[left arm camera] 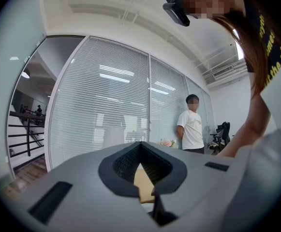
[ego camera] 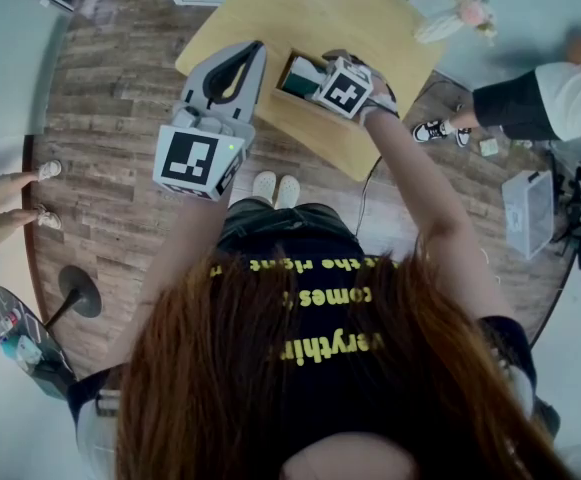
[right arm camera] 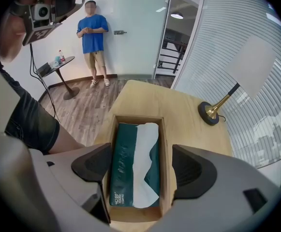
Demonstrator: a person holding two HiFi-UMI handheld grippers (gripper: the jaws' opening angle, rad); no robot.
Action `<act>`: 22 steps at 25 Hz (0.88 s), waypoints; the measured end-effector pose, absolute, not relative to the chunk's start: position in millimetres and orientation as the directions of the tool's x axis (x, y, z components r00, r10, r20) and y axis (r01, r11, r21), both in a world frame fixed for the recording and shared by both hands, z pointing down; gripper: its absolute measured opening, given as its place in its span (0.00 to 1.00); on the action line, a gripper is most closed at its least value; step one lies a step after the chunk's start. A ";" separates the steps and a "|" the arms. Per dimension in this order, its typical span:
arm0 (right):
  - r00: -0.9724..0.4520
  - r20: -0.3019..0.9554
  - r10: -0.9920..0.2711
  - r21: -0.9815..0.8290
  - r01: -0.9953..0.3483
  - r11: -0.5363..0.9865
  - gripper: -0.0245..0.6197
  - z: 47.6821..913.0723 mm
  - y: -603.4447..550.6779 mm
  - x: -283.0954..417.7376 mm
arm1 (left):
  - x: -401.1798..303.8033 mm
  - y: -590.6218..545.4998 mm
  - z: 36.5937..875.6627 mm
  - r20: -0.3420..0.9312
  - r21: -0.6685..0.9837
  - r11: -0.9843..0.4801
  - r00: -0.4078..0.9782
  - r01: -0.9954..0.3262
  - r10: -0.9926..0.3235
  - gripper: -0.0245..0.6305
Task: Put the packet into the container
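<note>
The two fingers of my right gripper (right arm camera: 142,167) are wide apart and hold nothing. One finger is over each long side of the wooden box (right arm camera: 165,168), and I cannot tell if they touch it. Looking down between them I see the green packet (right arm camera: 122,170). It lies flat inside the box and fills most of it. A white tissue (right arm camera: 145,163) sticks out of the packet's top. The box sits on the wooden desk (right arm camera: 179,115), close to the edge nearest me. A lamp (right arm camera: 210,114) with a gold foot stands near the far right edge of the desk.

The fingers of my left gripper (left arm camera: 141,145) are closed together at the tips with nothing in them. I hold it up in the air to the left of the box, well off the desk. It points at a glass wall with white blinds (left arm camera: 106,110).
</note>
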State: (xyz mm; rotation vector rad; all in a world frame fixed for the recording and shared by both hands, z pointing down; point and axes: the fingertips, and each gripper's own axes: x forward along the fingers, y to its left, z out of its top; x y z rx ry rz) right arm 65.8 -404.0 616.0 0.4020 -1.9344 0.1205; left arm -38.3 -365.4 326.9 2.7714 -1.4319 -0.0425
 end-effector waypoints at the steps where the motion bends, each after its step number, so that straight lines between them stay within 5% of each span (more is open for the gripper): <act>1: -0.353 0.908 -0.227 0.100 -0.344 0.934 0.66 613.6 -403.5 63.9 | -38.6 -365.3 326.8 -0.019 0.024 -0.579 0.579 -0.815 -0.815 0.03; 4: -0.403 0.878 -0.257 0.083 -0.402 0.912 0.64 602.2 -403.9 56.8 | -40.3 -364.8 327.1 -0.021 0.024 -0.579 0.578 -0.815 -0.815 0.03; 7: -0.434 0.834 -0.341 0.120 -0.460 0.880 0.13 584.2 -408.8 58.1 | -39.5 -364.4 328.4 -0.021 0.027 -0.579 0.579 -0.815 -0.815 0.03; 8: -0.450 0.817 -0.361 0.120 -0.480 0.869 0.09 578.6 -410.0 58.6 | -38.2 -363.7 329.1 -0.015 0.034 -0.582 0.581 -0.813 -0.813 0.03; 16: -0.569 0.684 -0.457 0.017 -0.614 0.789 0.06 537.9 -405.5 61.4 | -33.7 -361.2 333.7 -0.009 0.029 -0.591 0.591 -0.806 -0.806 0.03; 22: -0.646 0.471 -0.600 -0.066 -0.705 0.707 0.06 470.1 -396.7 66.1 | -26.0 -359.1 334.3 -0.005 0.027 -0.609 0.609 -0.793 -0.793 0.03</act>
